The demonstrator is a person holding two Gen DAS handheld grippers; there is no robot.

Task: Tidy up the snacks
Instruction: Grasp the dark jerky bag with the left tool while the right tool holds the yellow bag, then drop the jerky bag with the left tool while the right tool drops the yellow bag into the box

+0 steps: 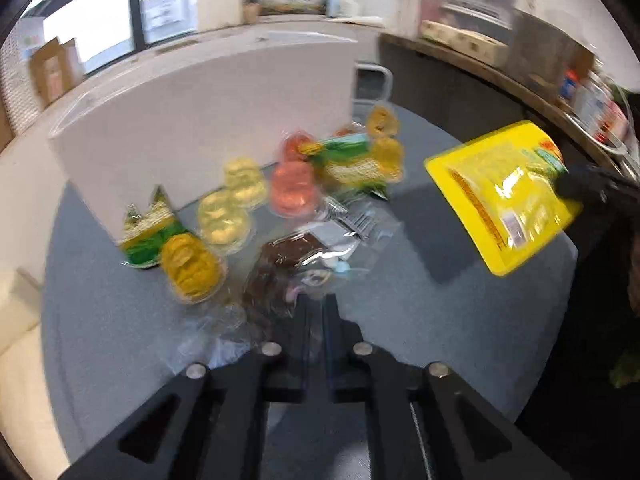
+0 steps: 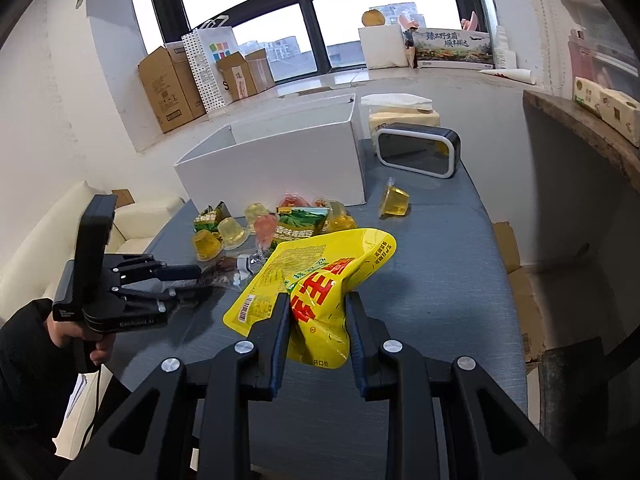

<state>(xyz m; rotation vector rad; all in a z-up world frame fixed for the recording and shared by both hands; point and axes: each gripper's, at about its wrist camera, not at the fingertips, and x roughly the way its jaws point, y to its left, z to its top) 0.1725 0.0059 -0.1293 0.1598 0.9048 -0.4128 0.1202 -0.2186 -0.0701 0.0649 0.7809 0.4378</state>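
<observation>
Near the white box (image 2: 276,160), on its table side, the right gripper (image 2: 318,312) pinches a crumpled yellow snack bag (image 2: 316,276) by one end, held above the grey table (image 2: 440,280); its long axis slants away toward the box. Left of the bag, the left gripper (image 1: 316,304) sits nearly closed on a brown clear-wrapped packet (image 1: 288,256).

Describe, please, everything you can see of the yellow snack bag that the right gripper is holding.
The yellow snack bag is a glossy plastic pouch, with large red characters, green accents and a barcode on a panel of small print. It is crumpled where the right gripper pinches its lower end, with a blue-edged finger on each side. It is lifted off the grey table, tilted, apart from the jelly cups. In the left wrist view it hangs at the right, casting a shadow on the table.
</observation>
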